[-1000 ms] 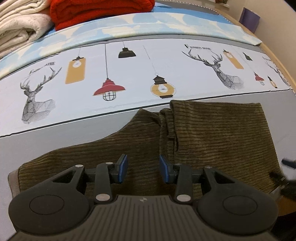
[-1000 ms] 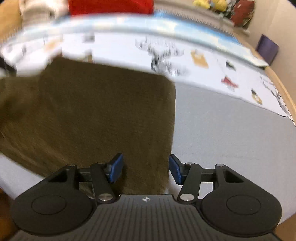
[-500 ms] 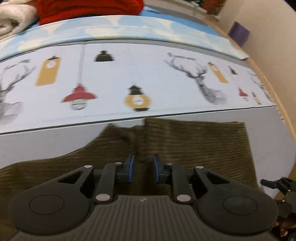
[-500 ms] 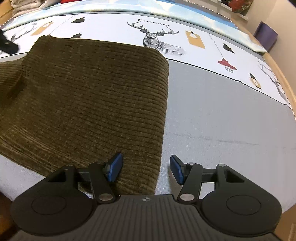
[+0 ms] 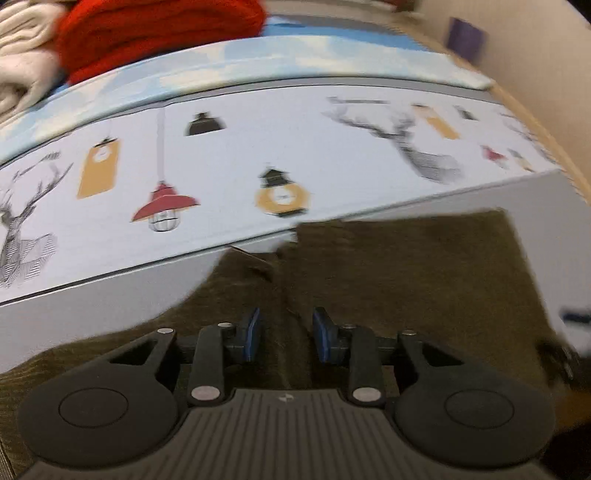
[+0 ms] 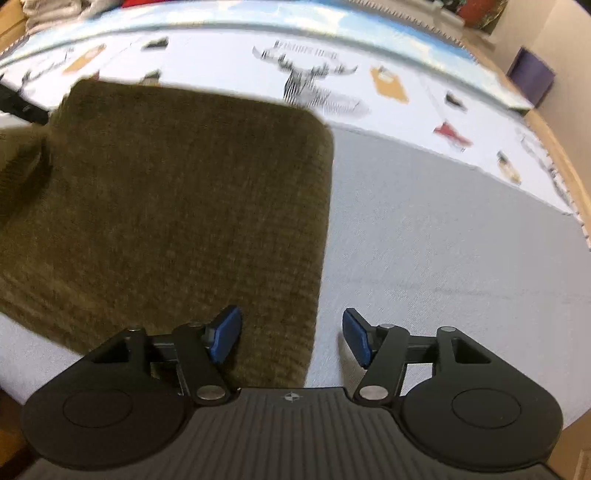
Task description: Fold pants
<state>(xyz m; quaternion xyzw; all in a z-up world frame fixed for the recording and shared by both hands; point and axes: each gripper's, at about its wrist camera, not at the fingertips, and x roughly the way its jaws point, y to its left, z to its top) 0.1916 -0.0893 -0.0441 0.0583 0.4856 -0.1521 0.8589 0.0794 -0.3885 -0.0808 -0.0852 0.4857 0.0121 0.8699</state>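
While both frames are smeared by motion, the layout is readable: the pants (image 5: 406, 288), olive corduroy, lie partly folded on the grey part of a printed sheet (image 5: 258, 155) that looks like it covers a bed. In the left wrist view a thicker folded slab sits to the right, with a looser, sloping flap running down to the left under the camera. The left hand-held gripper (image 5: 286, 338) hangs low over the cloth near a ridge or seam, its blue pads parted with a modest gap; I cannot tell whether they touch the fabric, and nothing is pinched between them. The right hand-held gripper (image 6: 290, 339) is spread wide, straddling the right edge of the pants (image 6: 177, 206), one pad over corduroy and the other over bare sheet, gripping nothing.

The main risk, as I judge it, is a bad pinch. Corduroy is thick, and where it is doubled the left pads could take only the top layer, so lifting would peel the fold open instead of carrying it. At the right edge, closing too low could catch the sheet along with the cloth and drag it. Speed also matters: a pinch made off the edge would give a skewed fold, and uneven lifting by the two sides would leave the loose left flap trailing. A red blanket (image 5: 159, 33) and pale one (image 5: 22, 55) lie well apart at the far side.
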